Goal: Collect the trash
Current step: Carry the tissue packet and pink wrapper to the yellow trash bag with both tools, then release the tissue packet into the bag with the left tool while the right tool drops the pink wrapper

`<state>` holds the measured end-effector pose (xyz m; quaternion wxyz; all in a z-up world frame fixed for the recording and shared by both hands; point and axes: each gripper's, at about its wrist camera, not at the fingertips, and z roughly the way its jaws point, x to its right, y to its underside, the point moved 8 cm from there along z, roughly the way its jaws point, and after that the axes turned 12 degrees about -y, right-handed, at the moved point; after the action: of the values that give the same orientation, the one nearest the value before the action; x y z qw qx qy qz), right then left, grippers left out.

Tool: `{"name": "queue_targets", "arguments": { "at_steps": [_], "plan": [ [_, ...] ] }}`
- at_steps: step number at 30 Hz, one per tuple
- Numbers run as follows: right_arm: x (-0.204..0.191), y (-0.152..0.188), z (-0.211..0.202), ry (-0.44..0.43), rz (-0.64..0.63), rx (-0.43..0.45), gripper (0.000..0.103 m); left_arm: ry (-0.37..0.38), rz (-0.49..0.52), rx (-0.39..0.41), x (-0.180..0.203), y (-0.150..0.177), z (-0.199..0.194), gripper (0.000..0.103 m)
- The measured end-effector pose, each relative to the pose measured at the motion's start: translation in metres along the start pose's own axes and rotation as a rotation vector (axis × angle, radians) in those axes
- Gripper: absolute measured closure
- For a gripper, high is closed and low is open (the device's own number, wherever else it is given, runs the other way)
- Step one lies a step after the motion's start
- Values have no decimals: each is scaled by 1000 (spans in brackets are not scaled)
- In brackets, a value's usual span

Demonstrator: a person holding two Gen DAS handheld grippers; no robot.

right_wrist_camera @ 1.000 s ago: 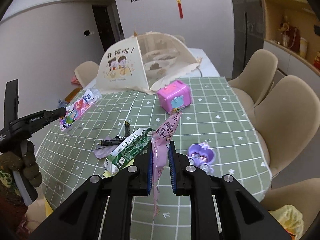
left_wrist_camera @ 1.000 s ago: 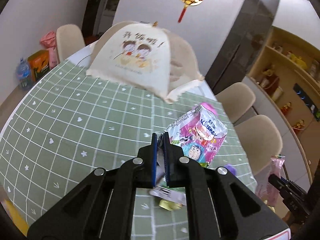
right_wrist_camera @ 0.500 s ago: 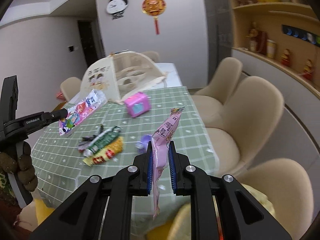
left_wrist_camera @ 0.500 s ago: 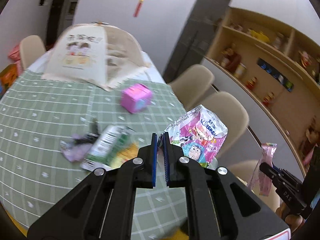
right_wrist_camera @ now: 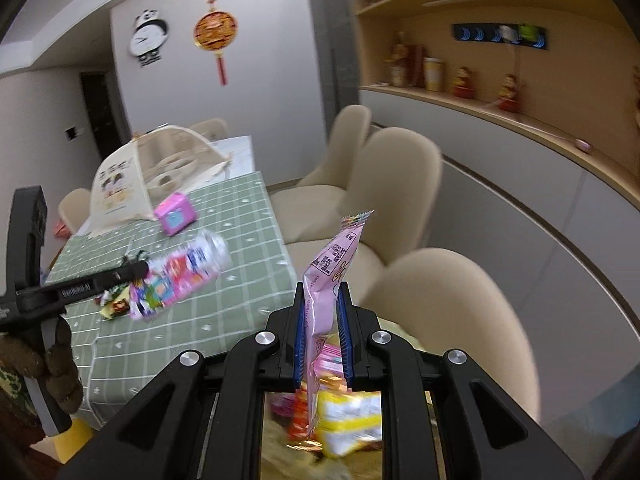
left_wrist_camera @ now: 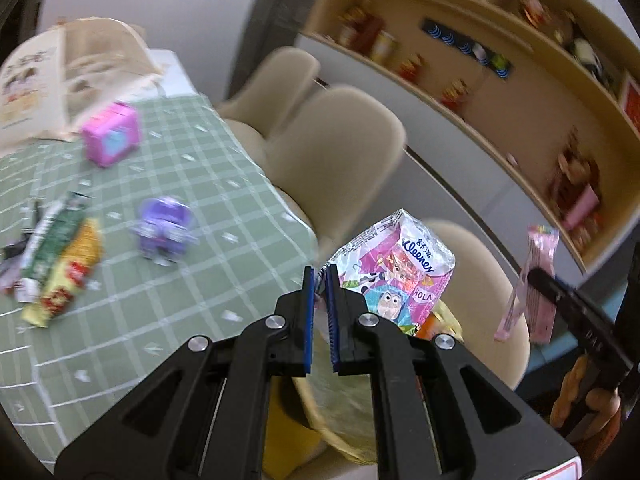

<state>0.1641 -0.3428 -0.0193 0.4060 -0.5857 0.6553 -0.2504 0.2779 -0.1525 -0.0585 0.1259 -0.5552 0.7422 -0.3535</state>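
My left gripper (left_wrist_camera: 319,280) is shut on a Kleenex tissue pack wrapper (left_wrist_camera: 394,272) and holds it in the air past the table's right edge. It also shows in the right wrist view (right_wrist_camera: 184,276). My right gripper (right_wrist_camera: 320,300) is shut on a thin pink wrapper (right_wrist_camera: 326,276), also visible in the left wrist view (left_wrist_camera: 528,280). Below the right gripper lies a yellow trash bag (right_wrist_camera: 348,420) with several wrappers in it. More wrappers (left_wrist_camera: 52,256) lie on the green checked tablecloth (left_wrist_camera: 168,280).
A pink toy box (left_wrist_camera: 112,134), a purple toy (left_wrist_camera: 164,228) and a mesh food cover (left_wrist_camera: 48,76) sit on the table. Beige chairs (right_wrist_camera: 452,312) stand along the table's right side. Wooden shelves (right_wrist_camera: 500,92) line the wall.
Both grippers have swung right, away from the table and toward the chairs, still holding their wrappers. The trash bag has come into view under the right gripper.
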Motion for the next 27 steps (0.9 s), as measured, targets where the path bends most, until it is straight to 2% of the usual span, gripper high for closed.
{"name": "queue_targets", "arguments": {
  "at_steps": [6, 11, 18, 19, 21, 27],
  "plan": [
    [29, 14, -11, 36, 55, 4, 88, 56, 97, -110, 55, 28, 42, 97],
    [39, 23, -11, 30, 77, -5, 88, 82, 161, -158, 84, 43, 61, 97],
    [41, 28, -5, 5, 88, -10, 88, 98, 204, -196, 99, 56, 73, 96],
    [40, 29, -3, -1, 89, -13, 88, 102, 202, -200, 100, 57, 74, 93],
    [38, 31, 3, -12, 88, -23, 88, 124, 185, -217, 98, 58, 76, 77],
    [29, 42, 27, -44, 88, -69, 88, 102, 115, -191, 74, 48, 65, 66]
  ]
}}
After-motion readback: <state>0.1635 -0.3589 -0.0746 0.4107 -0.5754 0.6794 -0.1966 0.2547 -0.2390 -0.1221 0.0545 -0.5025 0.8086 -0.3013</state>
